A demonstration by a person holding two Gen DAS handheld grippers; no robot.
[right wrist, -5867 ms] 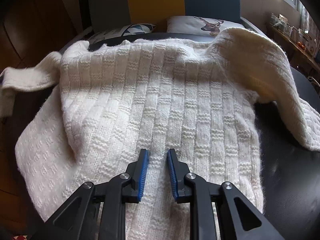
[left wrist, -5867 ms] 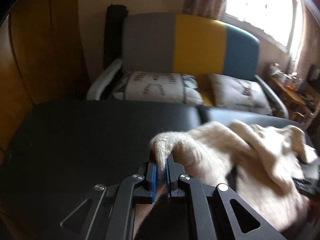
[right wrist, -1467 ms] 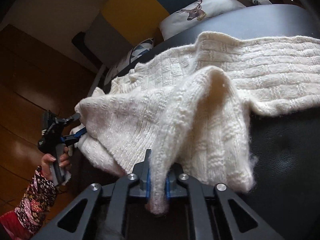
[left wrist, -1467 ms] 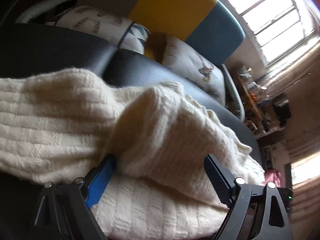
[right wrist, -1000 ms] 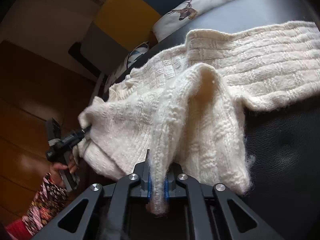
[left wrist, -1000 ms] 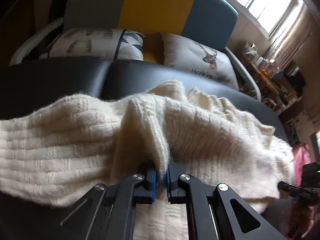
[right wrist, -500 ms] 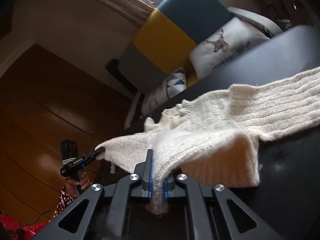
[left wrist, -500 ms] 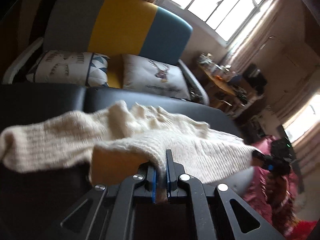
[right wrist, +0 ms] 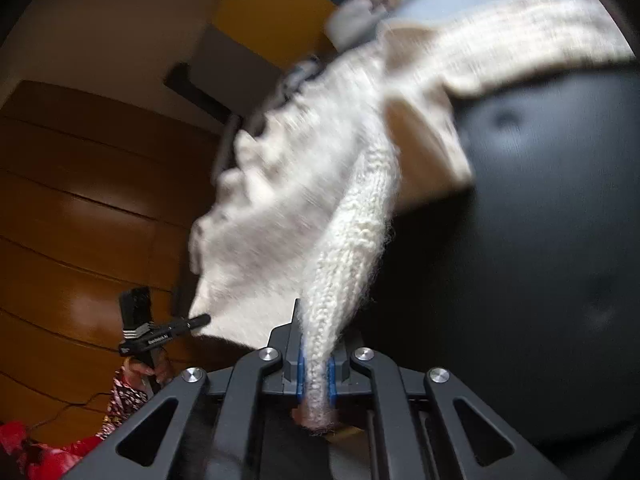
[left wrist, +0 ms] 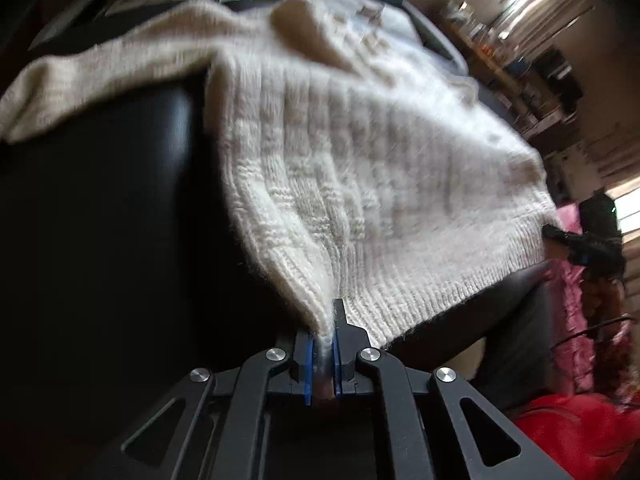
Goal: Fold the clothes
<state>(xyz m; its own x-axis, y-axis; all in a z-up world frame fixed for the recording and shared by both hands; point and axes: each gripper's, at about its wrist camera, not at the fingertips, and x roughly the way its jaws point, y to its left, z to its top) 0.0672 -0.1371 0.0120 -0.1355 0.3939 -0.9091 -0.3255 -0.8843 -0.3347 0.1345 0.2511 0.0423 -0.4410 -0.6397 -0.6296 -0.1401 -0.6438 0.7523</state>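
left gripper (left wrist: 322, 356): clamped on hem corner of sweater (left wrist: 360, 152), knit bunched between blue pads (left wrist: 307, 364); also seen small at 8 o'clock in right wrist view, nipping the far hem corner
right gripper (right wrist: 315, 372): clamped on other hem corner, thick roll of knit through the jaws, tail end poking out behind; in left wrist view a dark blur at 3 o'clock by the hem edge
sweater: cream, block-rib knit, spread on black padded table (left wrist: 100, 220); hem at near edge, stretched between both grippers; body runs toward 12 o'clock in left view
sleeve (left wrist: 92, 68): trails out to 10 o'clock over the black surface in left view
other sleeve (right wrist: 520, 36): lies toward 1 o'clock in right view
hand (right wrist: 154, 366): on left gripper handle, patterned red cuff below
sofa (right wrist: 272, 12): beyond table at 12 o'clock, yellow panel, cushion blurred
wood panelling (right wrist: 80, 184): 9 o'clock in right view
focus: both views motion-blurred, far detail unreadable
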